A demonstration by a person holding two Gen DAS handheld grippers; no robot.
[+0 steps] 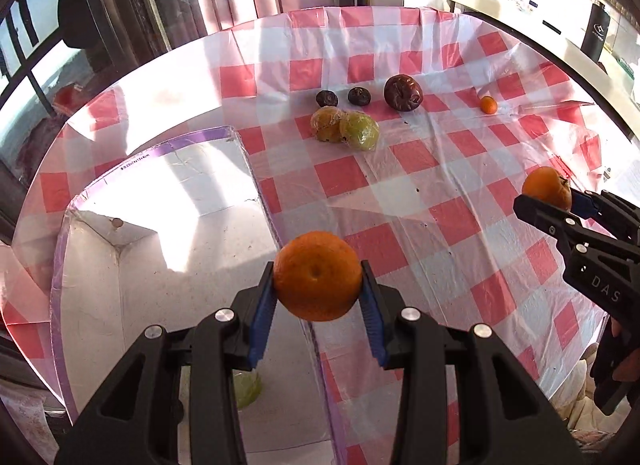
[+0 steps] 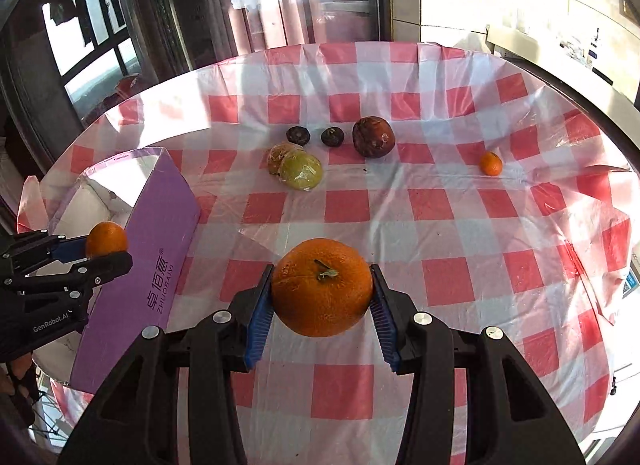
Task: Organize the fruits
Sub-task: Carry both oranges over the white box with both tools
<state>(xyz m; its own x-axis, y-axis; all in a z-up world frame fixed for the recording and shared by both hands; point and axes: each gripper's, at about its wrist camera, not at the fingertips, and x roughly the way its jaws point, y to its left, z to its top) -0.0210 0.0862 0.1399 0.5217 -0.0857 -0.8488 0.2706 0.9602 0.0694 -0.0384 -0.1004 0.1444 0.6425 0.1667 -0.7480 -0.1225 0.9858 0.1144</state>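
Observation:
My left gripper (image 1: 318, 281) is shut on an orange (image 1: 317, 276) and holds it over the right wall of the purple box (image 1: 120, 249); the same orange (image 2: 106, 239) shows in the right wrist view. My right gripper (image 2: 322, 291) is shut on a second orange (image 2: 322, 287) above the checked cloth, right of the box (image 2: 152, 249); it also shows in the left wrist view (image 1: 547, 187). A green wrapped fruit (image 1: 246, 389) lies inside the box, partly hidden by my fingers.
On the red-and-white cloth (image 2: 440, 225) lie two wrapped yellowish fruits (image 2: 296, 169), two small dark fruits (image 2: 298, 135), a large dark red fruit (image 2: 373, 136) and a small tangerine (image 2: 491, 164). A black bottle (image 1: 596, 31) stands beyond the table.

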